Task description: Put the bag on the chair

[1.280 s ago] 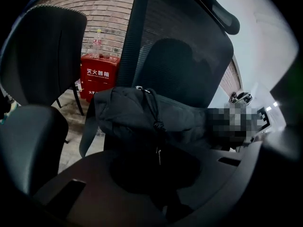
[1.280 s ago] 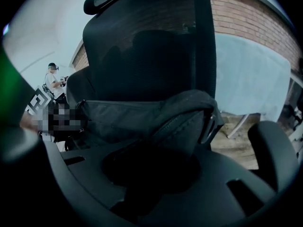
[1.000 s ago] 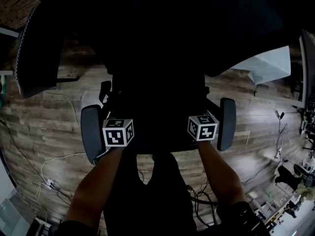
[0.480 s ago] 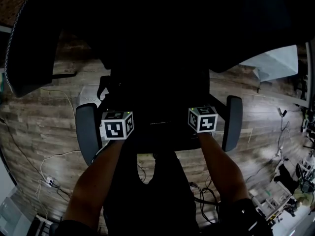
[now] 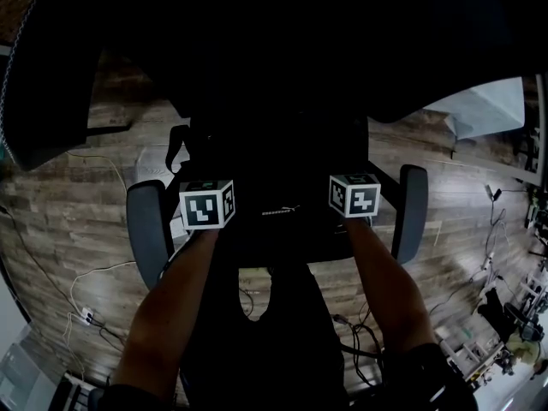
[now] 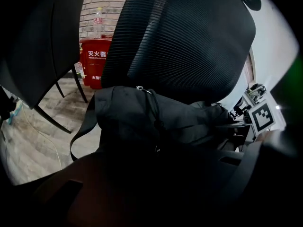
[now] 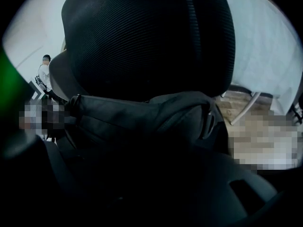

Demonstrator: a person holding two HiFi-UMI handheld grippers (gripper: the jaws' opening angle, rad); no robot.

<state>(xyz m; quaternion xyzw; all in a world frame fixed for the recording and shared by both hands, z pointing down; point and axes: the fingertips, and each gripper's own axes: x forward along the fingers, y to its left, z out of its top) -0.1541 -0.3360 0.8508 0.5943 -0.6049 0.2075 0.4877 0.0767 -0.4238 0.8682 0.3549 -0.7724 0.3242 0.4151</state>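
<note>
A black bag (image 6: 156, 117) lies against the mesh backrest (image 6: 189, 37) of a black office chair, and one strap (image 6: 78, 138) hangs off its left side. The right gripper view shows the same bag (image 7: 142, 112) under the backrest (image 7: 147, 37). In the head view both marker cubes, left (image 5: 206, 204) and right (image 5: 354, 195), sit over the dark seat between the armrests (image 5: 145, 234) (image 5: 413, 212). The left gripper (image 6: 156, 174) and right gripper (image 7: 151, 174) each have bag fabric between their jaws. Both pairs of jaws have just been opening. It is too dark to see whether the pads press on it.
A second dark chair (image 6: 38, 46) stands to the left on the wooden floor. A red box (image 6: 97, 60) with a bottle on top sits behind it. Cables (image 5: 86, 281) trail across the floor at left. A pale sheet (image 5: 488, 110) is at right. A person (image 7: 45, 72) stands far off.
Both marker cubes have slid up the head view, deeper between the armrests and down toward the seat. The armrests now look further apart.
</note>
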